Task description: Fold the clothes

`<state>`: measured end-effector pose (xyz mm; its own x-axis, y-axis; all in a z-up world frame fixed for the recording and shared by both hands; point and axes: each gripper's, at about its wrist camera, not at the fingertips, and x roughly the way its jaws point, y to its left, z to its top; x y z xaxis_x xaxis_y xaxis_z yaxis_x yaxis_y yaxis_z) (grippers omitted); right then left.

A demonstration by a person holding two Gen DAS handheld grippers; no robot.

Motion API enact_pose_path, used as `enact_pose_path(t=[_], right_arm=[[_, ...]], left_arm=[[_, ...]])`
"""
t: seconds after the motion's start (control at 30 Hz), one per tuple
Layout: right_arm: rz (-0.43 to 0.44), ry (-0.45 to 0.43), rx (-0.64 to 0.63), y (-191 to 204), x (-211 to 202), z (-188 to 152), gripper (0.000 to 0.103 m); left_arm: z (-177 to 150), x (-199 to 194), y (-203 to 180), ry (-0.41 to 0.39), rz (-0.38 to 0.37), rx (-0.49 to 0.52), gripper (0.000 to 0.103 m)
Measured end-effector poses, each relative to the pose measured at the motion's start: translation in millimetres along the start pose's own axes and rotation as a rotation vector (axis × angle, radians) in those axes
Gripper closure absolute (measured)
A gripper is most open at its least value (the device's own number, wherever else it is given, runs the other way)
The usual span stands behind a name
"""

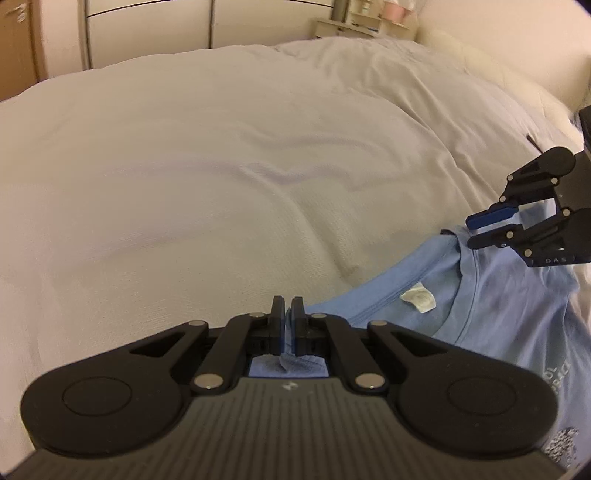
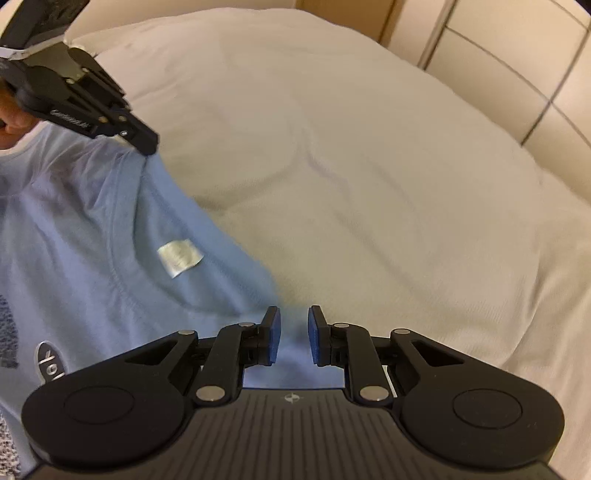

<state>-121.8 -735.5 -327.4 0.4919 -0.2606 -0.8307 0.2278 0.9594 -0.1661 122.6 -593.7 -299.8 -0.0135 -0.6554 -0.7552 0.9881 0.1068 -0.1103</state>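
A light blue T-shirt (image 1: 498, 306) with a white neck label (image 1: 417, 297) hangs over the white bed. My left gripper (image 1: 287, 314) is shut on a fold of its blue fabric, which bunches behind the fingers. In the right wrist view that gripper (image 2: 147, 142) pinches the T-shirt (image 2: 92, 229) at a shoulder, near the collar. My right gripper (image 2: 293, 332) is open, its blue pads either side of the shirt's other shoulder edge. From the left wrist view, the right gripper (image 1: 478, 230) shows its fingers apart at the fabric's edge.
A white duvet (image 1: 221, 166) covers the wide bed beyond the shirt. Cream wardrobe doors (image 2: 498, 55) stand behind the bed, and a small shelf (image 1: 362, 22) sits in the far corner. A hand (image 2: 11, 122) holds the left gripper.
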Motion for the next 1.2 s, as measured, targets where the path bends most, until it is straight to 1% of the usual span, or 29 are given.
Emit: enact_pose_path(t=[0.03, 0.1, 0.13, 0.17, 0.23, 0.27, 0.33, 0.4, 0.5, 0.57, 0.7, 0.8, 0.87, 0.9, 0.97, 1.03, 1.07, 1.13, 1.17, 1.2], right_arm=[[0.0, -0.001, 0.028, -1, -1, -2, 0.085], [-0.001, -0.002, 0.084, -3, -2, -6, 0.083], [-0.001, -0.003, 0.112, -4, -3, -9, 0.078], [-0.001, -0.003, 0.14, -5, -4, -11, 0.075], [0.014, 0.0, 0.21, -14, -4, -13, 0.062], [0.03, 0.006, 0.244, -21, -3, -13, 0.061], [0.073, 0.038, 0.289, -33, 3, -14, 0.059], [0.169, 0.091, 0.332, -46, 10, -17, 0.059], [0.26, 0.122, 0.357, -57, 9, -23, 0.059], [0.292, 0.117, 0.373, -66, 3, -26, 0.059], [0.303, 0.102, 0.413, -85, 6, -26, 0.059], [0.325, 0.095, 0.473, -101, 13, -26, 0.059], [0.354, 0.118, 0.484, -102, 27, -26, 0.059], [0.374, 0.146, 0.465, -99, 32, -27, 0.059], [0.393, 0.186, 0.395, -88, 36, -28, 0.06], [0.393, 0.199, 0.365, -83, 35, -29, 0.075], [0.392, 0.204, 0.351, -80, 34, -30, 0.079], [0.387, 0.194, 0.339, -80, 28, -29, 0.098], [0.381, 0.183, 0.324, -78, 24, -27, 0.099], [0.352, 0.156, 0.302, -75, 18, -25, 0.1]], left_arm=[[4, 1, -1, -0.003, -0.005, 0.014, 0.103], [11, 4, -3, 0.0, -0.041, 0.019, 0.103], [11, 6, -4, 0.008, -0.055, 0.029, 0.101], [12, 7, -6, 0.017, -0.068, 0.04, 0.101], [12, 11, -8, 0.038, -0.09, 0.064, 0.097], [10, 13, -7, 0.057, -0.096, 0.071, 0.096], [6, 18, -7, 0.094, -0.105, 0.083, 0.096], [-1, 15, -7, 0.105, -0.111, 0.094, 0.096], [-9, 12, -6, 0.109, -0.12, 0.108, 0.096], [-13, 11, -5, 0.106, -0.123, 0.114, 0.096], [-18, 11, 2, 0.099, -0.127, 0.082, 0.096], [-19, 10, 3, 0.099, -0.125, 0.078, 0.096], [-20, 10, 3, 0.099, -0.124, 0.076, 0.096], [-20, 10, 3, 0.1, -0.123, 0.075, 0.096], [-20, 11, 3, 0.101, -0.122, 0.074, 0.096], [-19, 12, 3, 0.104, -0.122, 0.072, 0.096], [-18, 12, 3, 0.105, -0.122, 0.071, 0.096], [-17, 12, 3, 0.101, -0.123, 0.071, 0.096], [-17, 12, 3, 0.097, -0.124, 0.074, 0.096], [-16, 10, 2, 0.075, -0.11, 0.079, 0.1]])
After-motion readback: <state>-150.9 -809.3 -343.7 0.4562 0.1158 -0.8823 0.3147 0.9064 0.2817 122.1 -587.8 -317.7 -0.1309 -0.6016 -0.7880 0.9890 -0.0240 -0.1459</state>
